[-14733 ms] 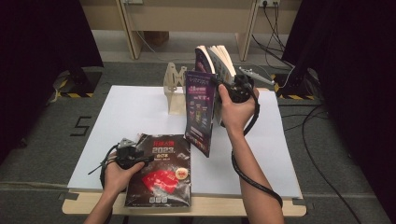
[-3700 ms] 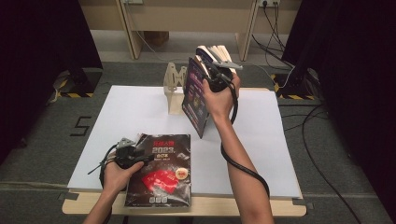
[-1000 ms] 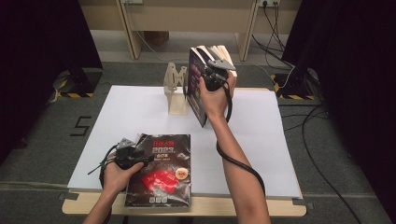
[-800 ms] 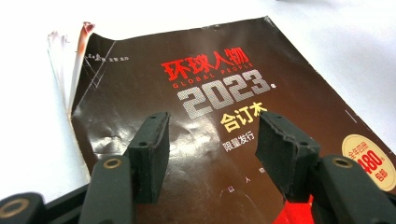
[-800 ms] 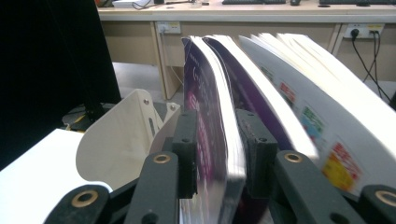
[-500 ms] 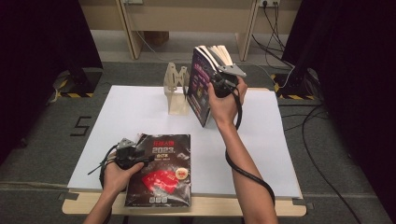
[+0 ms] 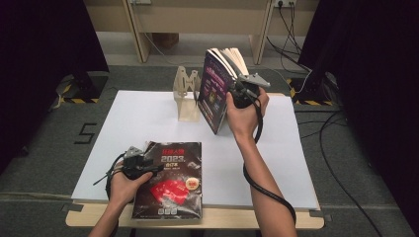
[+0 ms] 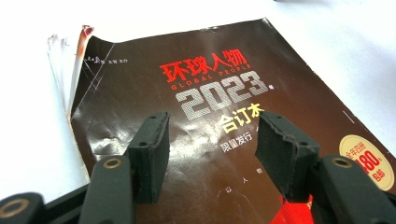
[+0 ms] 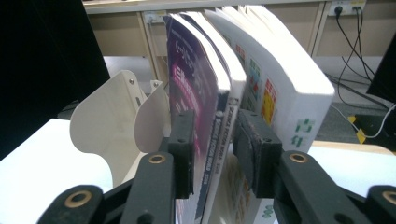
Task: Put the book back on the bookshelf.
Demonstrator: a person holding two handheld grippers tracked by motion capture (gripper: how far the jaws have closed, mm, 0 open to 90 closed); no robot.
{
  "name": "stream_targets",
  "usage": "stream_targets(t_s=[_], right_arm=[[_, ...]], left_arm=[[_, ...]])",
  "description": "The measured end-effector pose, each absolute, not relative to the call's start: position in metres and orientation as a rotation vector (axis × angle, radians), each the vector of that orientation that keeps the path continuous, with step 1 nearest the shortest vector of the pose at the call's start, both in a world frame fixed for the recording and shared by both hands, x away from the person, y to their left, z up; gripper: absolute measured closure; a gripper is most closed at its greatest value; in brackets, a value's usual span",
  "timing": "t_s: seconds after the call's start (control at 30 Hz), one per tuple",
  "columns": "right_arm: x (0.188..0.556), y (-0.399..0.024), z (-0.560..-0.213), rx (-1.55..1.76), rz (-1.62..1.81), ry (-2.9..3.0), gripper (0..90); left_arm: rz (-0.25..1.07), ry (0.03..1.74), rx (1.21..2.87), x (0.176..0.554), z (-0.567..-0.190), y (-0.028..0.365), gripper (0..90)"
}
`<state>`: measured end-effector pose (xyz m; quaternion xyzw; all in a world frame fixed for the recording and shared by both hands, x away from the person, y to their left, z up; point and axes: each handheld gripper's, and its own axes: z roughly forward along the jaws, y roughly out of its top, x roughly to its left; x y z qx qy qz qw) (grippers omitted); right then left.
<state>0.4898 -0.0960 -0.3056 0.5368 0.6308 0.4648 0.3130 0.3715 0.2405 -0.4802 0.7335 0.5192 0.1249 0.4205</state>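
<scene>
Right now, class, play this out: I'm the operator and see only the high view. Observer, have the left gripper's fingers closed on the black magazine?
Observer: No. In the left gripper view, the left gripper has its fingers wide apart over the black magazine, at the "2023" on its cover.
Operator: And the right gripper's hold?
Observer: In the right gripper view, the right gripper has its fingers pinching the purple magazine across its spine edge, one on the cover.

A rack (image 7: 187, 94) stands behind a flat magazine (image 7: 169, 177), left of an upright book (image 7: 217, 91).
</scene>
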Motion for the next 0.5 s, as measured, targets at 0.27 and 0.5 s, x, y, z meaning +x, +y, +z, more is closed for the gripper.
stream_targets(t_s=[0.27,0.5], right_arm=[[0.499,-0.097,-0.311,1.418,1.215,1.654,64.1],[0.511,-0.092,-0.308,1.429,1.197,1.645,63.6]], left_arm=[[0.314,1.302,1.837,0.372,-0.481,0.241,43.8],[0.317,1.307,1.832,0.372,-0.480,0.242,43.8]])
